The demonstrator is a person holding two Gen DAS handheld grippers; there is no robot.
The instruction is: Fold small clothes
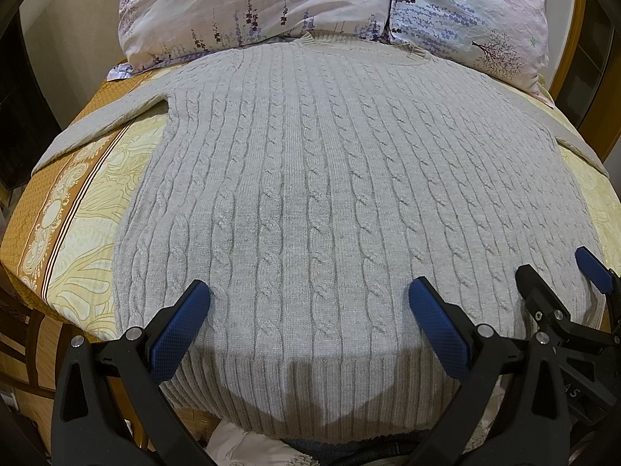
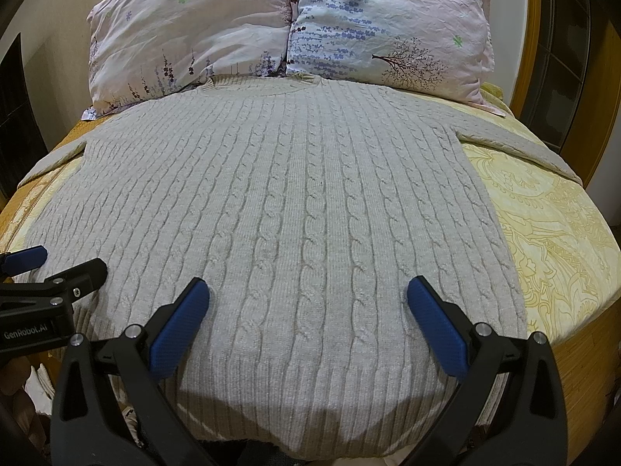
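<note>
A light grey cable-knit sweater (image 1: pixel 310 194) (image 2: pixel 287 209) lies flat on the bed, collar toward the pillows, ribbed hem toward me, both sleeves spread out to the sides. My left gripper (image 1: pixel 309 295) hovers open over the hem's left half, nothing between its blue pads. My right gripper (image 2: pixel 308 293) is open over the hem's right half, also holding nothing. The right gripper (image 1: pixel 559 275) shows at the right edge of the left wrist view. At the left edge of the right wrist view I see the left gripper (image 2: pixel 58 264).
Two floral pillows (image 1: pixel 271 11) (image 2: pixel 295 31) rest against the collar at the head of the bed. A yellow patterned bedsheet (image 1: pixel 77 225) (image 2: pixel 559 233) shows on either side of the sweater. A wooden bed frame (image 2: pixel 528 58) rises at the right.
</note>
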